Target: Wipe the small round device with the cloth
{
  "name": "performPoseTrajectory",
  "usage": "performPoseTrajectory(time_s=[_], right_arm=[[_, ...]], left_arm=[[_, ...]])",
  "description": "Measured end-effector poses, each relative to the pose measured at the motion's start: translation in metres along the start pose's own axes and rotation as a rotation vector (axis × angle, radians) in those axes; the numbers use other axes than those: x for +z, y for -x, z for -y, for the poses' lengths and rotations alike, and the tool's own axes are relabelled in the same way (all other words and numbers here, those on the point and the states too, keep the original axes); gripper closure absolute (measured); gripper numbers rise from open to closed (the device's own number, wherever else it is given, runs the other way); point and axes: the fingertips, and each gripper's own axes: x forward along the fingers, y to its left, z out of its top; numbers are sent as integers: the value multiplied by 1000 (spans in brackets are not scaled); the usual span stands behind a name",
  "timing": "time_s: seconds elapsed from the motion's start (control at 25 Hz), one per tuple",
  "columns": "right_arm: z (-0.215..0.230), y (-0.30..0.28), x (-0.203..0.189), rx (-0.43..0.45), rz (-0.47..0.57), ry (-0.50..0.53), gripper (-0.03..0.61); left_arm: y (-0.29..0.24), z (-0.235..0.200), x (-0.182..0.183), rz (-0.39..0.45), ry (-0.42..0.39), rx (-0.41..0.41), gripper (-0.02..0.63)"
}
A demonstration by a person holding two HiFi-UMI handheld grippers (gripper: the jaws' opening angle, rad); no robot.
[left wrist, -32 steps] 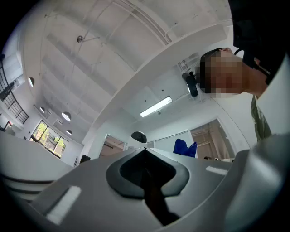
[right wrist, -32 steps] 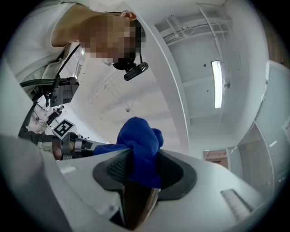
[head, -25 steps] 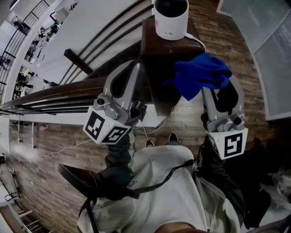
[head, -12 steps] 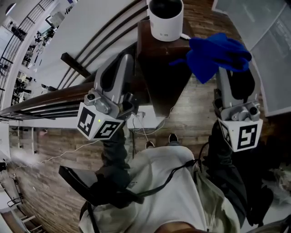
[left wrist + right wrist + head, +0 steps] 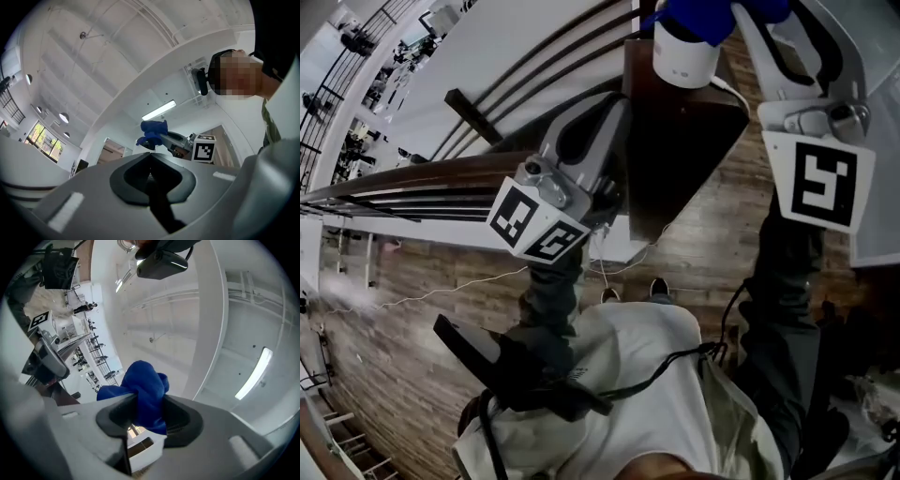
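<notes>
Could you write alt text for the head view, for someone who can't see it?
Seen from above, the right gripper holds a blue cloth over the top of a small white round device on a dark wooden stand. The left gripper hangs empty beside the stand.

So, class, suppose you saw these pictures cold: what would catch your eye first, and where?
The bright blue cloth stands out most, clamped in the right gripper over the top of the small white round device at the head view's upper edge. That device stands on a dark wooden stand. The left gripper, shut and empty, hangs to the stand's left.
</notes>
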Motion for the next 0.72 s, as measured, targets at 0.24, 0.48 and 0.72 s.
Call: performPoseTrajectory(time_s=[0.24, 0.48, 0.72], right_arm=[[-25, 21, -17, -8, -22, -18, 419], [-92, 48, -45, 146, -159, 89, 420], [-65, 58, -29, 83, -44, 76, 420]], left_arm=[[-1, -6, -9, 2, 8, 9, 612], [3, -17, -17, -18, 12, 13, 612], [-9, -12, -11, -24, -11, -11, 612]])
